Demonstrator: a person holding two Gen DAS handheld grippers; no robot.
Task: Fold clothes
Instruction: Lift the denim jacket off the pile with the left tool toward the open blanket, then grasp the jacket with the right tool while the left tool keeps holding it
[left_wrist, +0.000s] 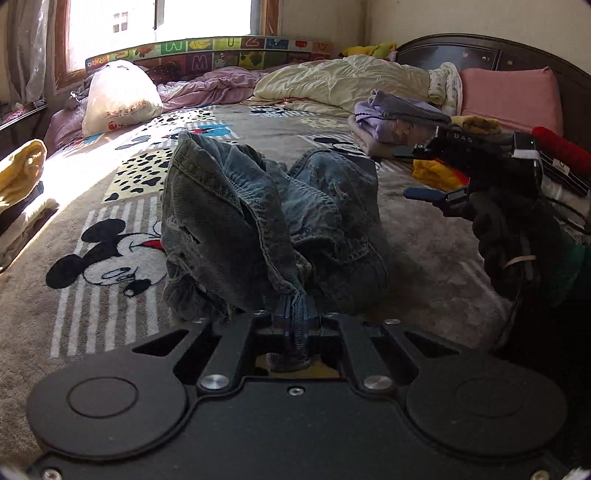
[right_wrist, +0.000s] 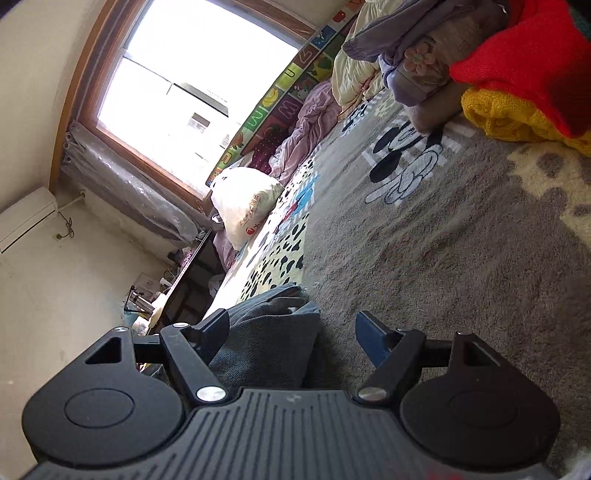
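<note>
A pair of blue-grey jeans (left_wrist: 258, 221) lies crumpled in a heap on the cartoon-mouse blanket (left_wrist: 110, 258) that covers the bed. My left gripper (left_wrist: 295, 321) is shut on a bunched edge of the jeans at the near side. My right gripper (left_wrist: 412, 173), held in a dark-gloved hand (left_wrist: 513, 243), hovers open at the right of the heap, its fingers pointing left at it. In the tilted right wrist view, the right gripper (right_wrist: 291, 326) is open, with a fold of the jeans (right_wrist: 269, 343) lying between its fingers, close to the left finger (right_wrist: 216, 325).
A stack of folded purple and grey clothes (left_wrist: 395, 118) sits at the back right, with yellow and red knitwear (right_wrist: 517, 85) beside it. A white stuffed bag (left_wrist: 122, 96), a cream quilt (left_wrist: 343, 81), a pink pillow (left_wrist: 513, 96) and a dark headboard line the far side.
</note>
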